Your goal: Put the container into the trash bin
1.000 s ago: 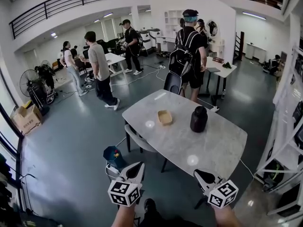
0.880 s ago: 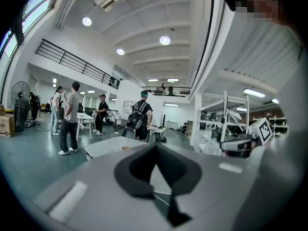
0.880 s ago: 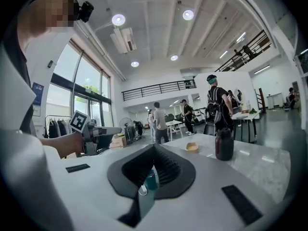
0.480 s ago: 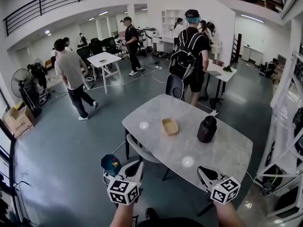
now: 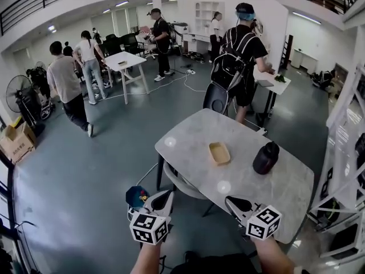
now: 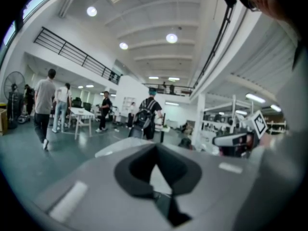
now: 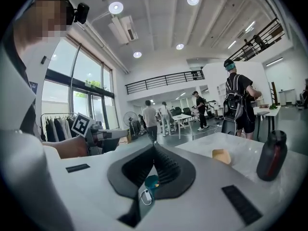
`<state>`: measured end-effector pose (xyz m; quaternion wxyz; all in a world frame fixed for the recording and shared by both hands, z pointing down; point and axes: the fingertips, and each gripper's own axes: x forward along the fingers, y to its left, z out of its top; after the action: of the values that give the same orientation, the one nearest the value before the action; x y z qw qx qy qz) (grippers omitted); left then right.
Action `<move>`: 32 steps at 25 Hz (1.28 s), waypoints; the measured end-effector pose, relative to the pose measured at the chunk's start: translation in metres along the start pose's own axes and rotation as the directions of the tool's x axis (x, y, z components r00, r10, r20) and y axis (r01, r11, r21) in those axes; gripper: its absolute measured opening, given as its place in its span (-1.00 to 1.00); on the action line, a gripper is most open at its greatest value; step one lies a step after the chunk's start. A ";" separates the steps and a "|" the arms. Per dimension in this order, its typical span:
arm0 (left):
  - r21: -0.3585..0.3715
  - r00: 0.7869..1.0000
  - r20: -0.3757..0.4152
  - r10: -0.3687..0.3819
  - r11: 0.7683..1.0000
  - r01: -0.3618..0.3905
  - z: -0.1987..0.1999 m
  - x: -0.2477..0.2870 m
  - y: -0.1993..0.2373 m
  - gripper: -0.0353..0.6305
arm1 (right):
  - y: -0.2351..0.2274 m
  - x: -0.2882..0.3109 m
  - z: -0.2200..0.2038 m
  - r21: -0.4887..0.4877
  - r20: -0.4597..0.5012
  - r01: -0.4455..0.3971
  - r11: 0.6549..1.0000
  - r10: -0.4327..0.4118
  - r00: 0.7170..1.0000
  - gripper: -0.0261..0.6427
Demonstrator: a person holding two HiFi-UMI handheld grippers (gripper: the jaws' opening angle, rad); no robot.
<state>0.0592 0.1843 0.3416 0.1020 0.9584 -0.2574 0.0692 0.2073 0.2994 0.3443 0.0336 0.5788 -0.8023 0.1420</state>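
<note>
Nearer table [image 5: 188, 136] now, left hand-held gripper [image 5: 167, 194] and right hand-held gripper [image 5: 229, 199] clenched empty, chair [image 5: 179, 179] before container [image 5: 219, 153]

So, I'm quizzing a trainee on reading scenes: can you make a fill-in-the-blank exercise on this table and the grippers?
1. In the head view, the tan container lies to the ___ of the dark jar on the table.
2. The left gripper and the right gripper are both ___ and empty.
3. The teal bin stands on the ___.
Missing: left; shut; floor.
</note>
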 end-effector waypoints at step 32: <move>0.015 0.992 -0.123 0.003 1.000 -0.001 0.039 0.237 0.091 -0.87 | -0.230 0.162 0.004 0.165 -0.072 -0.005 0.986 0.017 0.997 -0.80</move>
<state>0.2199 -0.0157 0.3624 0.1103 0.9528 -0.2511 0.1303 0.3702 0.0827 0.4188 0.0145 0.5695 -0.7893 0.2291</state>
